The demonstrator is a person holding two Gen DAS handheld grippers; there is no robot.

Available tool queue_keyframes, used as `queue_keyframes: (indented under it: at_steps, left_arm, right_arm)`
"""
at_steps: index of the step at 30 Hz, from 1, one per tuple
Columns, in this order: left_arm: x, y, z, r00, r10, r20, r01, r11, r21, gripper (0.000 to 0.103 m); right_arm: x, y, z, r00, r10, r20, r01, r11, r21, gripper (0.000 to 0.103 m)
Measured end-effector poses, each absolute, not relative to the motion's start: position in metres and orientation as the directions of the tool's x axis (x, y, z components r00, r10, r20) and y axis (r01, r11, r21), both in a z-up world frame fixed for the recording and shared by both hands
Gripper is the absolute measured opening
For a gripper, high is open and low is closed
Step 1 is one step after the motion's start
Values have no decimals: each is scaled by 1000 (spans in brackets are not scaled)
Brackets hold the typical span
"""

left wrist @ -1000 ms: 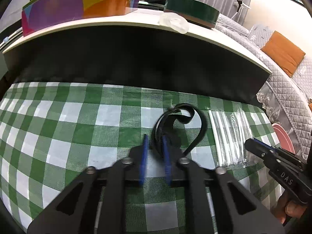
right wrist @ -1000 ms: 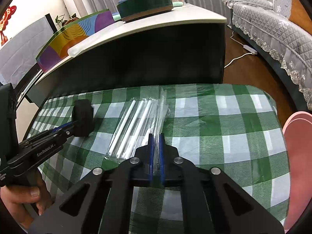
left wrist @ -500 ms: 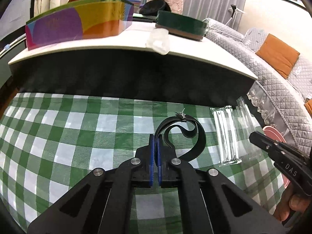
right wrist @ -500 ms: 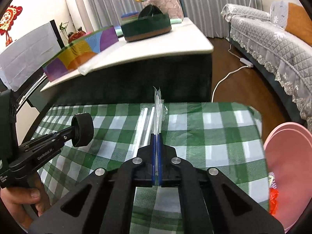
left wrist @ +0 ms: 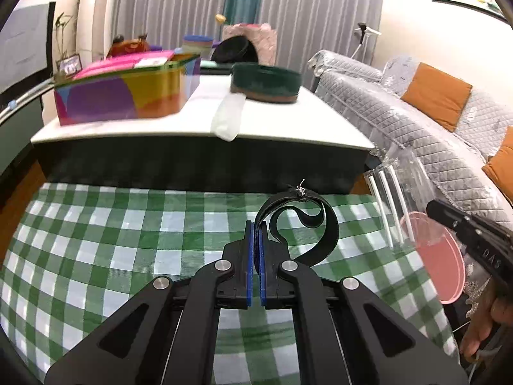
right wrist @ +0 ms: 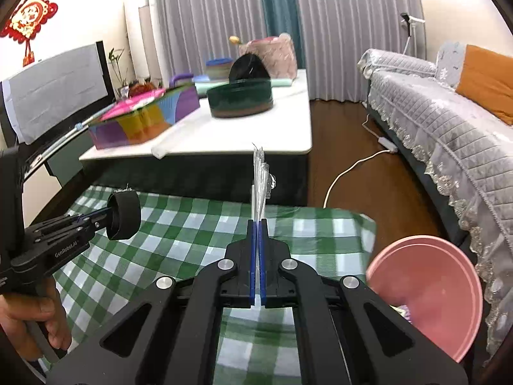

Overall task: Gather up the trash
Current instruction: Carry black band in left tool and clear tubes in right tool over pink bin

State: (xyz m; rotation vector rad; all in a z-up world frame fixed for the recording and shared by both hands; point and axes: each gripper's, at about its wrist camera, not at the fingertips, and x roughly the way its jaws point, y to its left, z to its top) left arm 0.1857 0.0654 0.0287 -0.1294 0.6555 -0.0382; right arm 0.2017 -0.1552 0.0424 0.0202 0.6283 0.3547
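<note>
My left gripper (left wrist: 256, 224) is shut on a curled black strap (left wrist: 307, 221) and holds it above the green checked cloth (left wrist: 128, 240). The strap also shows in the right wrist view (right wrist: 123, 216). My right gripper (right wrist: 257, 223) is shut on a clear plastic bag of white straws (right wrist: 260, 179), held edge-on above the cloth (right wrist: 192, 243). The bag shows at the right of the left wrist view (left wrist: 394, 199). A pink basin (right wrist: 429, 292) stands on the floor to the right, with some scraps inside.
A white low table (right wrist: 250, 131) stands beyond the cloth with a coloured box (right wrist: 144, 118), a dark green round tin (right wrist: 240, 101) and a white bag (left wrist: 229, 117). A grey sofa (right wrist: 449, 134) runs along the right. A white cable (right wrist: 352, 166) lies on the wood floor.
Both grippers closed on their items and lifted them off the cloth. The views rose and the pink basin came into sight at the right.
</note>
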Motion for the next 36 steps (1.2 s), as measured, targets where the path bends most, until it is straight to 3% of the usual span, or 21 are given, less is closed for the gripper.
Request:
queue_keyframes:
  at_steps: [18, 36]
  left_arm:
    - [133, 36, 65, 834, -132, -536, 69, 988, -136, 2]
    - [132, -7, 53, 826, -185, -533, 144, 982, -119, 2]
  right_arm:
    - [139, -260, 115, 841, 245, -481, -255, 966, 47, 2]
    - [145, -331, 92, 875, 152, -459, -125, 988, 89, 2]
